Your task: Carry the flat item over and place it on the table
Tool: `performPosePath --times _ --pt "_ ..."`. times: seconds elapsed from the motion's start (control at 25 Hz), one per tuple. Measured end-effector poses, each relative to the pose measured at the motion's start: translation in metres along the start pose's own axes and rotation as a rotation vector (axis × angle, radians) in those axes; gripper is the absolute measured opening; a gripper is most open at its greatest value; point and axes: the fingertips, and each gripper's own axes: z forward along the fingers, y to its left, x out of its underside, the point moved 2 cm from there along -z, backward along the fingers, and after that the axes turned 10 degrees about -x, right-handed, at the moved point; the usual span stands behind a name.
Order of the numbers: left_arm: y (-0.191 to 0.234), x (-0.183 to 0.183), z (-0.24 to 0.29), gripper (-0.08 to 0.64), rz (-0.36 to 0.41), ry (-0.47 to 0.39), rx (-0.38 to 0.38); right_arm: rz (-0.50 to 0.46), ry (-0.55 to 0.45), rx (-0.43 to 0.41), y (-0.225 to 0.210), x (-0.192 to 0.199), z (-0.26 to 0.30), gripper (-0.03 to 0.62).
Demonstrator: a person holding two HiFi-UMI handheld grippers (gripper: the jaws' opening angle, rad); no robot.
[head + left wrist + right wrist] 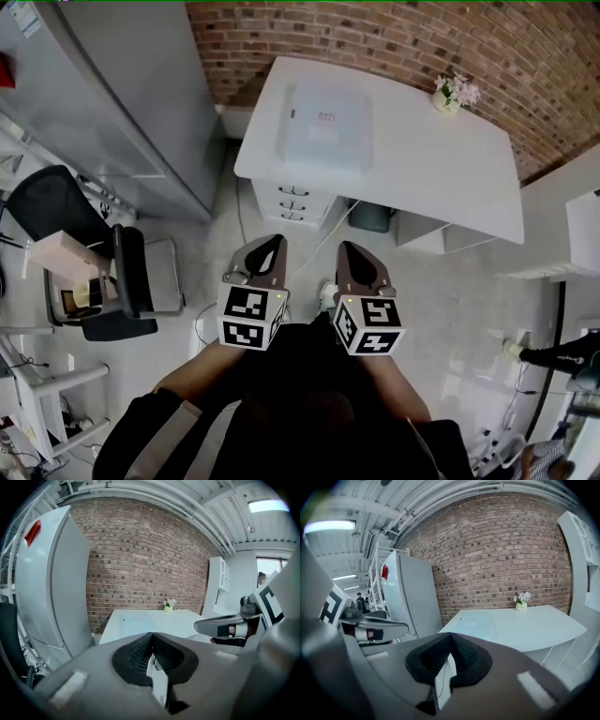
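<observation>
Brick-backed white bench (441, 159), head view: flat item (326, 127) lies on it, well ahead of left gripper (271, 242) and right gripper (349, 247). Left gripper view: fingers (133, 656) pressed together, empty. Right gripper view: likewise together, empty.

Two grippers: left gripper (273, 241), right gripper (348, 247). One white table (450, 178) with one flat translucent item (326, 127) and one small flower pot (448, 96) on top, one drawer unit (292, 202) and one dark bin (372, 217) underneath. One tall grey fridge (122, 103), one brick wall (375, 37), one person (300, 403) in dark clothes.
</observation>
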Motion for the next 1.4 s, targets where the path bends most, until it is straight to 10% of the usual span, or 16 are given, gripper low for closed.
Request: performPosePath --times 1.4 --pt "-0.01 0.036 -0.033 0.003 0.037 -0.002 0.075 0.008 0.016 0.075 0.037 0.045 -0.038 0.0"
